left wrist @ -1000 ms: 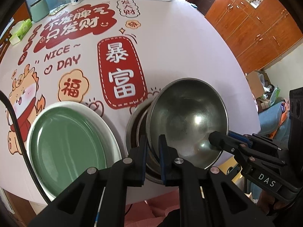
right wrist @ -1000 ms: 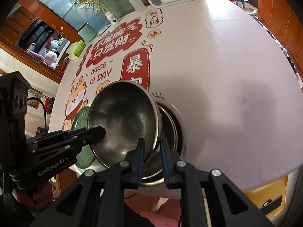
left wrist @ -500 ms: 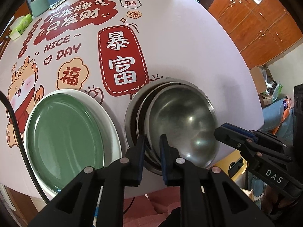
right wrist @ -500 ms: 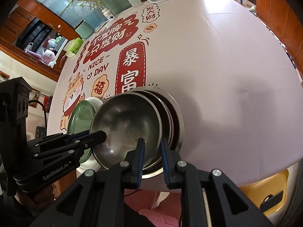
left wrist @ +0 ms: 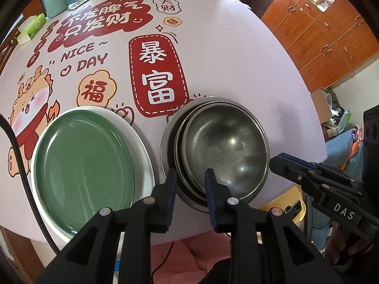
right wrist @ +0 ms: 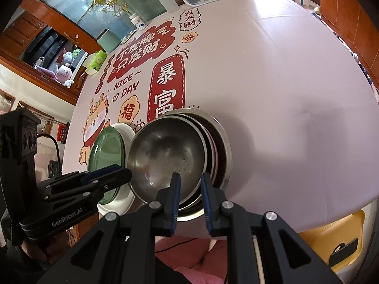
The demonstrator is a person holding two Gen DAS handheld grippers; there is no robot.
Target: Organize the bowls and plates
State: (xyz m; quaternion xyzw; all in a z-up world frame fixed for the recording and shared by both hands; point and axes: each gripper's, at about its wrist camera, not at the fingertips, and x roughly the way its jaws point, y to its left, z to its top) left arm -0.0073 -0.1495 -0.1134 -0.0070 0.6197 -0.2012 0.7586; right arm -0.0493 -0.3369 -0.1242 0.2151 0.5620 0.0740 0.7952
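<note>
The steel bowl (left wrist: 227, 149) that stood tipped up on edge a second ago is down now, nested flat in the stack of metal bowls (left wrist: 170, 146) near the desk's (left wrist: 236, 71) front edge. And the left hand-held gripper (left wrist: 189, 184) has just been opening: its blue-padded jaws stand a small way apart, straddling the near rim of the stack at about 7 o'clock on the bowl, and I see no pad pressing on the metal. The right hand-held gripper (right wrist: 190, 187) sits at the bowl's near rim too, round about 5 o'clock, jaws close together with the rim in the gap between them; whether it truly pinches the rim I can't tell from here. In the left camera's view its dark fingers reach in from 4 o'clock, tip just beside the bowl. Over at 9 o'clock from the stack, just beside it, lies the green plate (left wrist: 83, 165) resting on a white plate (left wrist: 142, 146). Both piles sit on the pale printed cloth with its big red lettering (left wrist: 156, 75).
</note>
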